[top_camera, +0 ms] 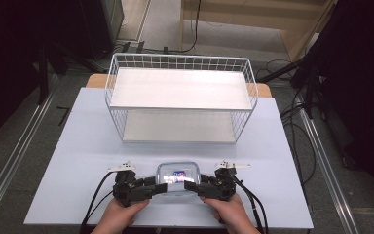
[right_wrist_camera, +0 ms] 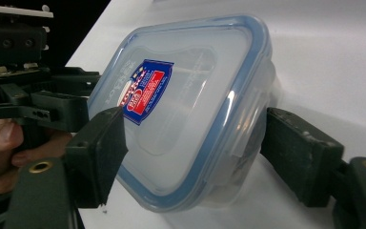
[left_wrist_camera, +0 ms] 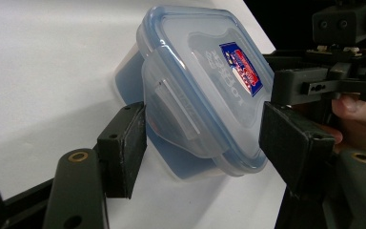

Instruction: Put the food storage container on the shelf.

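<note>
High view puts my left tool (top_camera: 158, 187) and right tool (top_camera: 191, 185) facing each other near my edge of the pale desk (top_camera: 78, 146), with the clear plastic container (top_camera: 177, 178) directly between them. From the left gripper view, the left tool (left_wrist_camera: 202, 136) has its jaws spread wide, one on each side of the container (left_wrist_camera: 200, 90), pads close to its latch end; I cannot tell if they touch. From the right gripper view, the right tool (right_wrist_camera: 193, 148) is likewise wide open around the container (right_wrist_camera: 186, 109)'s opposite end. Beyond both tools stands a white wire shelf rack (top_camera: 180, 92), well apart from them.
</note>
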A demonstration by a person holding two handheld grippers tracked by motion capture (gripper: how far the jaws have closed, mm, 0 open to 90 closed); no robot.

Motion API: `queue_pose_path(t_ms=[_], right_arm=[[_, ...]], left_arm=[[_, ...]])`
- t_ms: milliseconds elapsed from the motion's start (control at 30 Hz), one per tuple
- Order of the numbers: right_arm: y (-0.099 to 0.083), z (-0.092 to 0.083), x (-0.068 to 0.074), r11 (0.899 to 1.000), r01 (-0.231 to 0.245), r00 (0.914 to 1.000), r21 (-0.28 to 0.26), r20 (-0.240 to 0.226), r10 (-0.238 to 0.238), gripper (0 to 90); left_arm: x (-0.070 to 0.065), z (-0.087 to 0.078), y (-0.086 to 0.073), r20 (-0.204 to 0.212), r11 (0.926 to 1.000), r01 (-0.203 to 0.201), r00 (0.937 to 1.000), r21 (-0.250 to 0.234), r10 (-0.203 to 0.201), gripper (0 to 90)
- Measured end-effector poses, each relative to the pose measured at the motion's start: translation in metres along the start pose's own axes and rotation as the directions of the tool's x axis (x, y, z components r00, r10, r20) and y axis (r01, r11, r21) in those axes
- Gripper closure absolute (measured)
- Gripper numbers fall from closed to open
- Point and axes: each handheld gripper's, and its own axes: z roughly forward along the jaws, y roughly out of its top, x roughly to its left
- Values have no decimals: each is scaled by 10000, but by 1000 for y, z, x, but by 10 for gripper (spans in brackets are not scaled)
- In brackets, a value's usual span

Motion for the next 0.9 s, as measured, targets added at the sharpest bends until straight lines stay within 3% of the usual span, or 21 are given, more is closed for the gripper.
queue_pose_path(t_ms=[233, 333, 467, 567, 667, 733, 900], right_arm=[[-1, -7, -2, 9996, -225, 9996, -168, -152, 223, 354], [-2, -11, -2, 9990, -299, 9994, -320, -180, 294, 406], [-4, -14, -1, 9986, -374, 9991, -373, -226, 366, 431], [-6, -18, -2, 9983, -416, 9985, -397, -360, 402, 463], [-9, -21, 1, 9989, -306, 9990, -367, -352, 293, 483], [-11, -23, 2, 9989, -226, 9992, -409, -337, 212, 491], [-14, -25, 2, 9989, -112, 9991, -466, -414, 92, 500]], left_arm=[[-2, -2, 1, 44, 9999, -77, 10000, -68, 77, 392], [-8, -3, 2, -226, 9986, -528, 9983, 79, 529, 411], [-11, -3, 3, -272, 9966, -809, 9963, 157, 813, 417], [-12, -7, 3, -200, 9965, -825, 9964, 110, 827, 476], [-15, -7, 0, -302, 9948, -1014, 9944, -30, 1013, 490], [-18, -8, -2, -387, 9902, -1386, 9897, -196, 1378, 498], [-20, -8, -5, -391, 9856, -1625, 9862, -469, 1607, 505]])
